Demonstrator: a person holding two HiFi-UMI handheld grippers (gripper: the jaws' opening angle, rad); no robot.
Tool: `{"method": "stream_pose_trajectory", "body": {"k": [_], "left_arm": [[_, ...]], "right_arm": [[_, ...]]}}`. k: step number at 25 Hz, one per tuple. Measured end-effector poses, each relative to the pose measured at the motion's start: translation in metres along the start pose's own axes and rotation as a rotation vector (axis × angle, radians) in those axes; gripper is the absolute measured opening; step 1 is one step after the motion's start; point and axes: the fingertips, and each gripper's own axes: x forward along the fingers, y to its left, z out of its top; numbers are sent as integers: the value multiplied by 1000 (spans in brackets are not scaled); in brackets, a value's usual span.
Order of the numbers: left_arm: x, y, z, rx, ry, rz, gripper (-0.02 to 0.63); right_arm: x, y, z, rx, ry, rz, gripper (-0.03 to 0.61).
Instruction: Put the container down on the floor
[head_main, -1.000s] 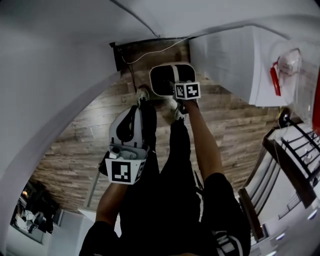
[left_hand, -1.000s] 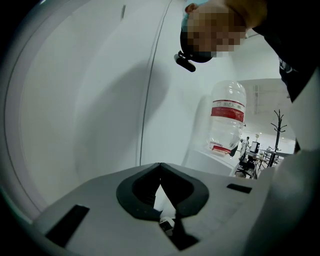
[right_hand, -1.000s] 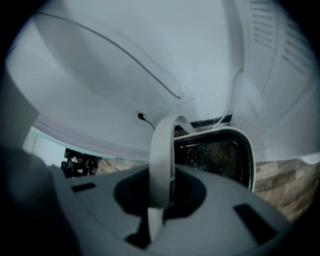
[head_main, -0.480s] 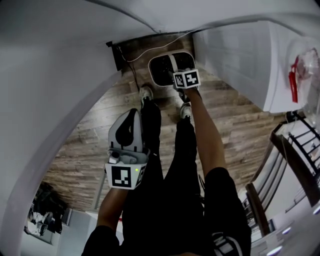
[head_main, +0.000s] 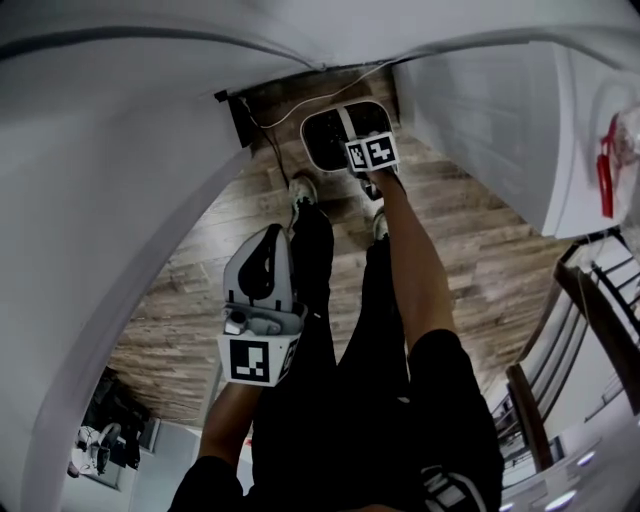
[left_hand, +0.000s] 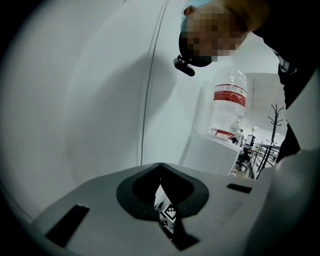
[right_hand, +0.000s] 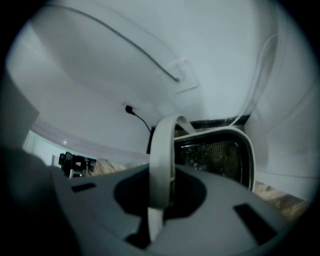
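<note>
The container (head_main: 330, 138) is a white bin with a dark mesh inside and a white hoop handle (head_main: 349, 122). It hangs low over the wooden floor (head_main: 470, 250), just ahead of the person's shoes (head_main: 302, 188). My right gripper (head_main: 357, 148) is shut on that handle, at the end of a downstretched arm. In the right gripper view the handle (right_hand: 162, 155) runs up between the jaws of the right gripper (right_hand: 161, 195), with the container (right_hand: 215, 152) beyond it. My left gripper (head_main: 272, 234) is beside the left leg, jaws together and nothing in them; its tips (left_hand: 160, 167) meet.
White walls close in on the left and far side. A black cable (head_main: 268, 150) runs down to the floor by a dark box (head_main: 240, 115). A white cabinet (head_main: 480, 110) stands at the right, dark chair frames (head_main: 590, 330) nearer. A water bottle (left_hand: 229, 102) sits on a stand.
The right gripper has sunk with the container, which now shows smaller and closer to the floor. The left gripper has dropped a little beside the leg.
</note>
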Motion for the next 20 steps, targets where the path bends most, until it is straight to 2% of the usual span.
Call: {"method": "stream_pose_trajectory", "body": {"k": [7,15,20], "left_arm": [[6,6,-3,4,18,-23,28],[15,15,-7,12,27,-23,28],[14,15,-8,6,18,-13,28]], "right_arm": [[20,-5,0,-8,23,-10,34],[35,-21,0,30,-17,-28,34],[36,-44,2,14,0,-115,34]]}}
